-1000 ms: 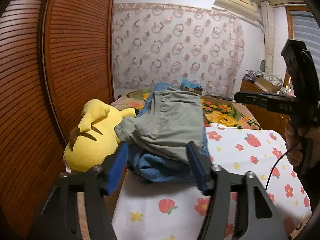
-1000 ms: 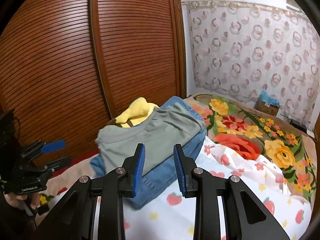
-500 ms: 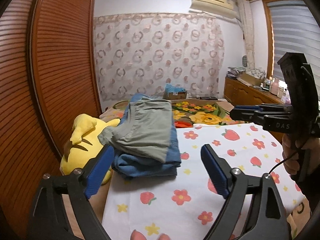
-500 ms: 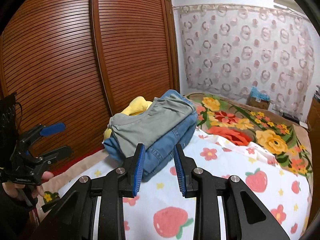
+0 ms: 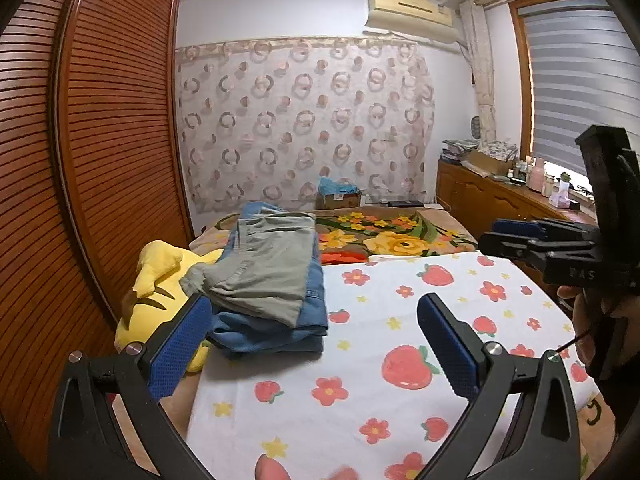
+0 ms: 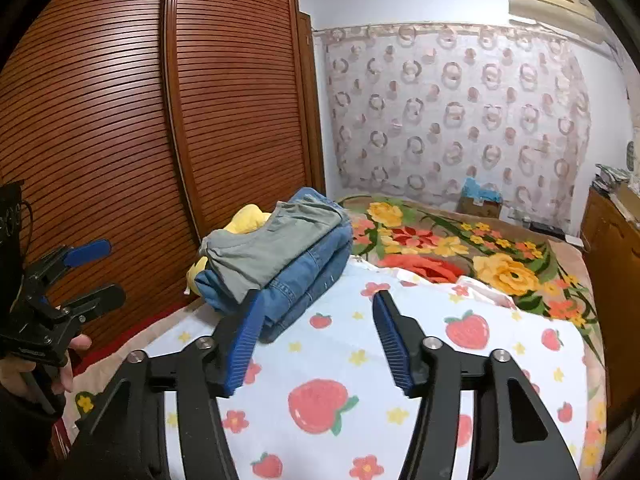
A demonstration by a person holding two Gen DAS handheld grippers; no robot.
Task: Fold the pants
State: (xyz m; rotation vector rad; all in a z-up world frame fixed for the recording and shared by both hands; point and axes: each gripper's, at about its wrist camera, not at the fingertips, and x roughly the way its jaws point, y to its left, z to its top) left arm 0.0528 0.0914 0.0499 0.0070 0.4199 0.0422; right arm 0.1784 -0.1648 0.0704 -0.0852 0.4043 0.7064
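Hidden/cut off: yellow plush toy (image 5: 160,280) mostly buried behind the folded stack, only ear and part of the body show. In the right wrist view just a yellow sliver at 10 o'clock of the stack. Bottom edge of the left wrist view has a pink blur, can't tell what it is. Clutter on the wooden dresser (image 5: 492,204) too small to identify.

Left hand-held gripper (image 5: 316,344): jaws spread wide, just been opening, nothing between them but bare sheet. Its left blue pad overlaps the stack's near corner in the picture; contact can't be judged. Angled slightly down over the bed. In the right wrist view it sits at 9 o'clock, held by a hand (image 6: 28,368) near the wardrobe.

Right hand-held gripper (image 6: 316,336): jaws apart, just been opening, empty. Left pad overlaps the jeans' near edge in the picture; contact unclear. In the left wrist view it's at 3 o'clock, side-on, a hand (image 5: 580,304) under it.

Folded grey-green pants (image 5: 264,268) lie on top of folded blue jeans (image 5: 272,328), at the left edge of the bed, at 11 o'clock from both grippers.

Surface: white strawberry-and-flower sheet (image 5: 400,340) over a floral blanket (image 5: 392,236). Room: slatted wooden wardrobe (image 6: 160,120) on the left, ring-pattern curtain (image 5: 304,120) on the far wall, air conditioner (image 5: 408,8) above it, blinds (image 5: 580,80) at 2 o'clock.
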